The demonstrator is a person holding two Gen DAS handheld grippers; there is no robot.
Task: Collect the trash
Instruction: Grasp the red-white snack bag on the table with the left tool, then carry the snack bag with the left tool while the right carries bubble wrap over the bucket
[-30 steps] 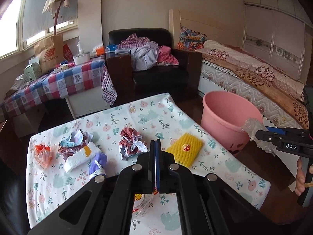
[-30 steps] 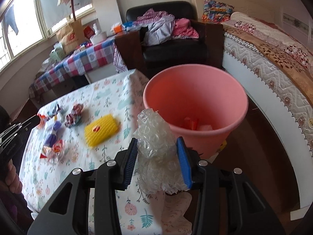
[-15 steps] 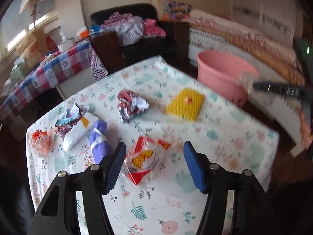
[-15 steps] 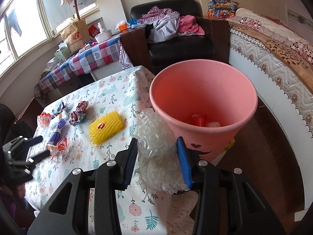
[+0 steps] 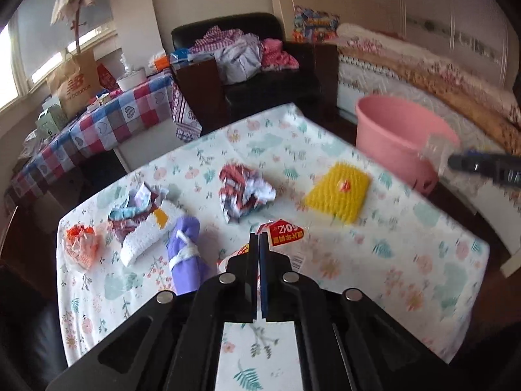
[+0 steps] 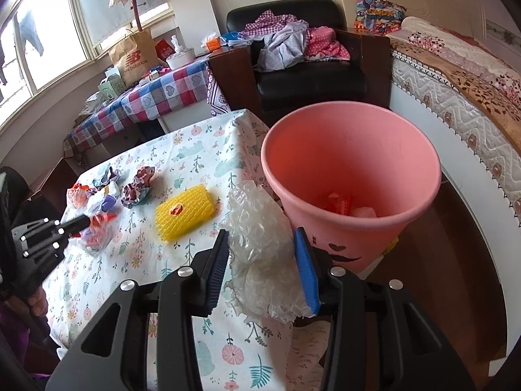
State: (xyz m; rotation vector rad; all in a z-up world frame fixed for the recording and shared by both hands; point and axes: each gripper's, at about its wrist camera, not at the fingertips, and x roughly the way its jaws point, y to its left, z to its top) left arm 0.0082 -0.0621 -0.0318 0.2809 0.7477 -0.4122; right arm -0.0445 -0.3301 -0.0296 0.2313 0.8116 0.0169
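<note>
My left gripper point(image 5: 259, 235) is shut on a clear snack wrapper with a red label point(image 5: 286, 233) that lies on the floral table point(image 5: 423, 244). From the right wrist view, the left gripper point(image 6: 85, 221) meets the snack wrapper point(image 6: 97, 233) at the table's left. My right gripper point(image 6: 261, 231) is shut on a wad of bubble wrap point(image 6: 260, 260), held just left of the pink bucket point(image 6: 358, 143), whose bottom holds some trash. Still on the table are a yellow foam net point(image 5: 338, 192), a crumpled red-white paper point(image 5: 244, 192), a purple bundle point(image 5: 185, 251) and an orange net point(image 5: 79, 244).
The pink bucket point(image 5: 390, 137) stands on the floor off the table's right corner, beside a bed point(image 6: 456, 91). A black armchair point(image 6: 309, 78) piled with clothes and a checkered side table point(image 6: 156, 94) stand behind the floral table.
The left gripper opened over the snack wrapper, sank toward the table and closed on it. The right gripper kept the bubble wrap beside the bucket.
</note>
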